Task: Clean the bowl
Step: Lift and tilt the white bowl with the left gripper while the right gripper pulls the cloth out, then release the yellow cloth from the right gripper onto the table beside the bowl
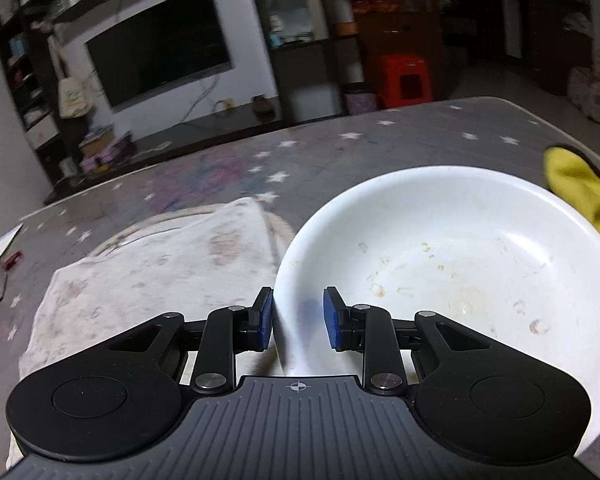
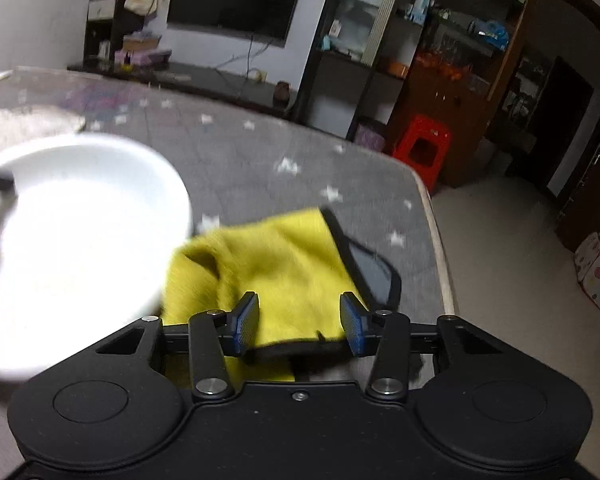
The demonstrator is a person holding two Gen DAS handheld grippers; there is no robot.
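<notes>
A white bowl (image 1: 460,248) with brownish food smears inside is close in front of my left gripper (image 1: 299,318). Its jaws straddle the near rim, one blue pad outside the wall and one inside, shut on the bowl. In the right wrist view the bowl (image 2: 80,220) is blurred at the left and overlaps a yellow cloth (image 2: 284,256). My right gripper (image 2: 300,320) hovers open over that cloth, which lies between and below its fingers. The left wrist view catches only a corner of the yellow cloth (image 1: 576,184), beyond the bowl's far right rim.
The table (image 1: 320,152) wears a grey cover with white stars. A pale patterned towel (image 1: 160,264) lies left of the bowl. A dark-edged grey item (image 2: 372,268) sits under the yellow cloth, near the table's right edge (image 2: 440,240). A red stool (image 2: 420,144) stands beyond.
</notes>
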